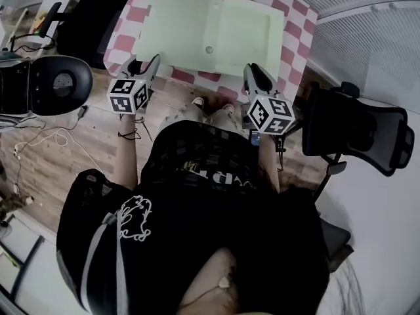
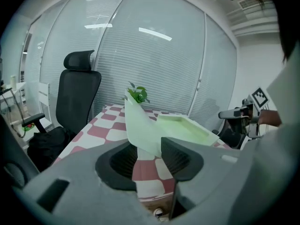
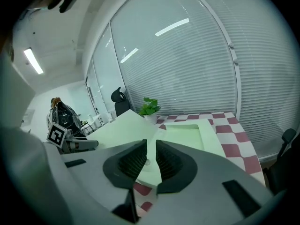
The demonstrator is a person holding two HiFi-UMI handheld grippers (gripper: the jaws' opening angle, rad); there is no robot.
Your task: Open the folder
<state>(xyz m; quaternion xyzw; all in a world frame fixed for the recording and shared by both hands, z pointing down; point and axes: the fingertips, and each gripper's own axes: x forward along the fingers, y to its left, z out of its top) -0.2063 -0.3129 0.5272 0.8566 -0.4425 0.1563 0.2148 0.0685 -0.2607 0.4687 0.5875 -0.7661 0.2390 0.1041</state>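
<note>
Folder [image 1: 197, 18], pale green, lies on the checked table [image 1: 293, 25] just in front of the person, close to the table's near side. At the left, the left tongs [image 1: 146, 64] hold their jaws apart with the near corner of the cover [image 2: 140, 125] between them. That corner touches one pad while the other stands clear, so I would not call it a pinch. The cover is tilted up off the table and shows no droop. To me it looks like thin, fairly stiff plastic, light and probably slick, best taken at that free corner or along the near edge, away from the fold. Next comes a small snap button [image 1: 209, 49], then the shallow tray half [image 1: 246, 35], lying flat. At its near edge the right tongs [image 1: 257, 72] have their jaws drawn almost together, with nothing plainly caught.
</note>
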